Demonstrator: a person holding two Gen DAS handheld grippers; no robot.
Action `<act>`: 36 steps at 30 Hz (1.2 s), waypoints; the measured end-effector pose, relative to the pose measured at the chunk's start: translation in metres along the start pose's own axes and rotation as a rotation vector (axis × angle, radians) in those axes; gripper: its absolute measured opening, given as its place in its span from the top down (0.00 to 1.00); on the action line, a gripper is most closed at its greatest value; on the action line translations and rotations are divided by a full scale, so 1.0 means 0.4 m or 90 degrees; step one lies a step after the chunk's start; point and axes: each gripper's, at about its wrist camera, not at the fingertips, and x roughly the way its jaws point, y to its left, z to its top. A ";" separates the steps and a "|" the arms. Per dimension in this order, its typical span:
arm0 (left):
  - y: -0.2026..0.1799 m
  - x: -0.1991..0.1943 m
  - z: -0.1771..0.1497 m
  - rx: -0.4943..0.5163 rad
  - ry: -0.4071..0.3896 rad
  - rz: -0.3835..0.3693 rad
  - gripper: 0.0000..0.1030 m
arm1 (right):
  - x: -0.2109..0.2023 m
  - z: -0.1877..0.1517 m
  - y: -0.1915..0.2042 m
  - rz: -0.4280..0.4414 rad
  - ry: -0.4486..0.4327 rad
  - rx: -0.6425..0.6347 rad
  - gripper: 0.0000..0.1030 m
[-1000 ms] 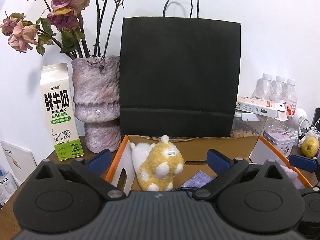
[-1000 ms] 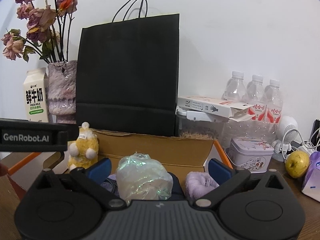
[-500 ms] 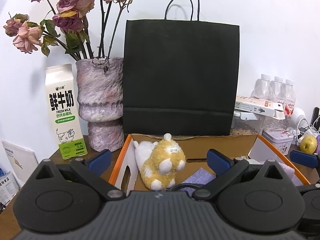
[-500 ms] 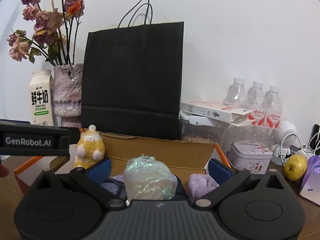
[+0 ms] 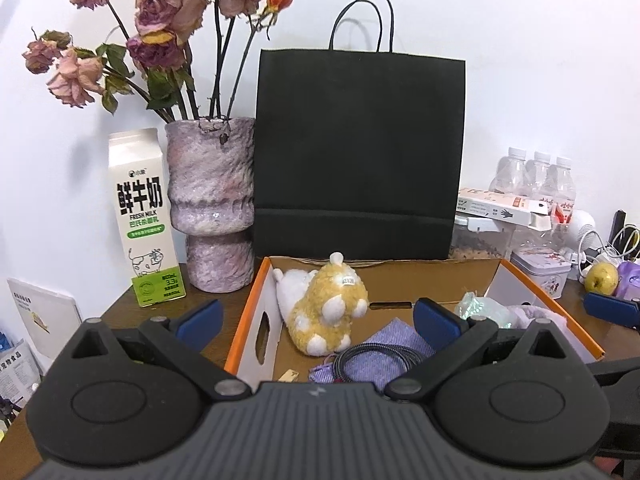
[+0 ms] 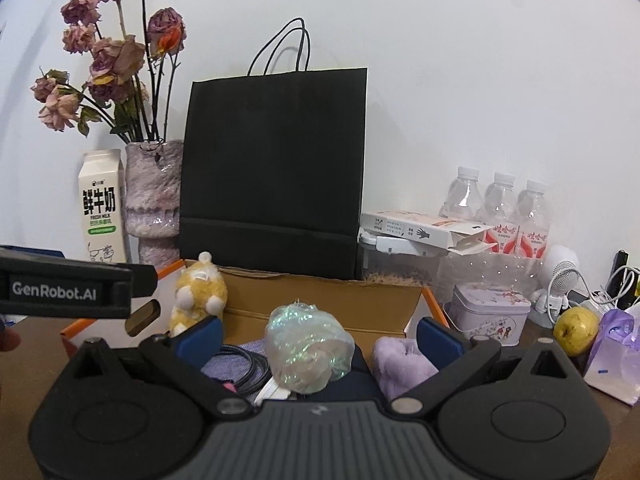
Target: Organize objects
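Holding both hand-held grippers, left (image 5: 316, 320) and right (image 6: 318, 330), wide and empty over my box (image 5: 250, 312); fluffy yellow plush (image 5: 326, 312) inside.

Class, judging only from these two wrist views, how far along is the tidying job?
Done: a yellow plush toy, purple cloth, black cable and iridescent plastic bundle lie in the orange-edged cardboard box. In hand: nothing; left gripper and right gripper are open. Left: yellow-green pear outside.
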 end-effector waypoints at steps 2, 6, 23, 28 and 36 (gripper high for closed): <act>0.002 -0.020 -0.004 0.000 -0.002 -0.002 0.00 | -0.018 -0.004 0.001 -0.001 -0.001 0.001 0.00; 0.003 -0.053 -0.013 0.001 -0.001 -0.004 0.00 | -0.053 -0.009 0.001 0.000 -0.002 0.004 0.00; -0.001 -0.231 -0.063 0.019 0.003 -0.034 0.00 | -0.224 -0.025 0.003 0.016 0.020 0.006 0.00; -0.007 -0.296 -0.080 0.022 0.000 -0.034 0.00 | -0.291 -0.036 0.009 0.013 0.027 0.001 0.00; 0.010 -0.407 -0.117 0.004 0.004 -0.038 0.00 | -0.402 -0.055 0.008 0.010 0.030 0.007 0.00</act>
